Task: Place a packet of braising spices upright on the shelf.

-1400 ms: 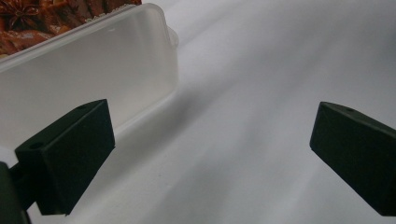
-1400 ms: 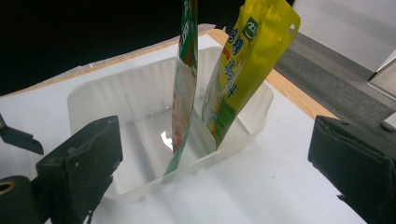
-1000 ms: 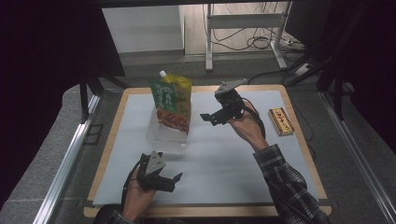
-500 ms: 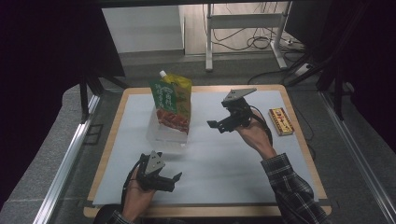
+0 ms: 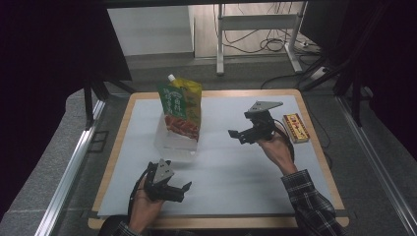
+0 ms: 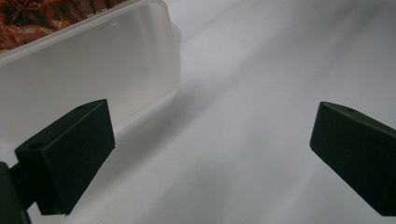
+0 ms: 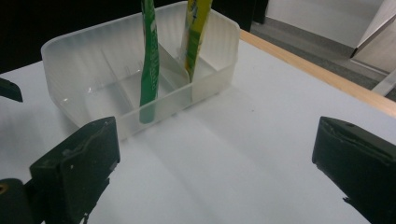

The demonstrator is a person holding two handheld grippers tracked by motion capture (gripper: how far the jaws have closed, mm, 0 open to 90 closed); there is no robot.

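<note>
The white-covered surface [image 5: 236, 162] with its wooden edge carries everything. Standing in the translucent plastic tray [image 5: 174, 142] toward its far left is the tall green and yellow stand-up pouch with a white cap [image 5: 180, 110], leaning a little against the tray's wall. In my right gripper view the tray [image 7: 140, 70] shows a divider inside, and the pouch [image 7: 149, 56] stands upright in it, nothing holding it.

What has changed in the last second is my right gripper [image 5: 241, 133]. It was close beside the pouch, up by its top, and it has since drawn back to the right and lowered, so it now hangs well apart from the pouch, over bare surface, with its jaws wide open and nothing between them. I read that as the release being over: the pouch is placed in the tray and stays standing without my help.

My left gripper [image 5: 177, 189] has not moved; it rests low near the front edge, jaws also spread wide and empty, with the tray's near corner [image 6: 93, 74] just ahead of its left jaw.

The small yellow and red box [image 5: 295, 128] lies at the right edge, beyond my right hand [image 5: 278, 152], untouched.
</note>
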